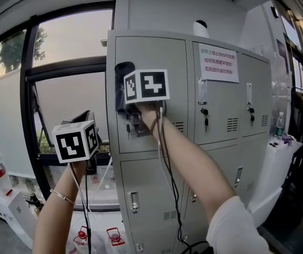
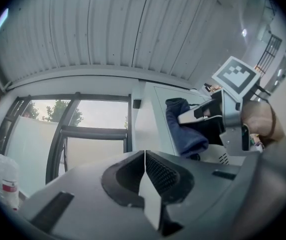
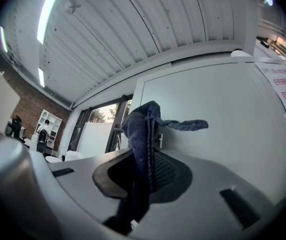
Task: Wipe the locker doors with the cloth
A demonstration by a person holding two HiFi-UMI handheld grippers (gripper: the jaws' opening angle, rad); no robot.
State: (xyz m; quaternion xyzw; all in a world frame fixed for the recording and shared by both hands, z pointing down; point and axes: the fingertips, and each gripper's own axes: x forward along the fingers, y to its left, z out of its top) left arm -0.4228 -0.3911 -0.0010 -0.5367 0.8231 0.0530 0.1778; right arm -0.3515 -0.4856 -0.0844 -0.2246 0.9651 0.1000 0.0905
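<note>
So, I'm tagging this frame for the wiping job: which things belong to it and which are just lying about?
Part of the job: blue cloth, clamped in the right gripper; grey locker door in front of it; left gripper, shut and empty.
Just lying about: printed notice; water bottle at far right.
</note>
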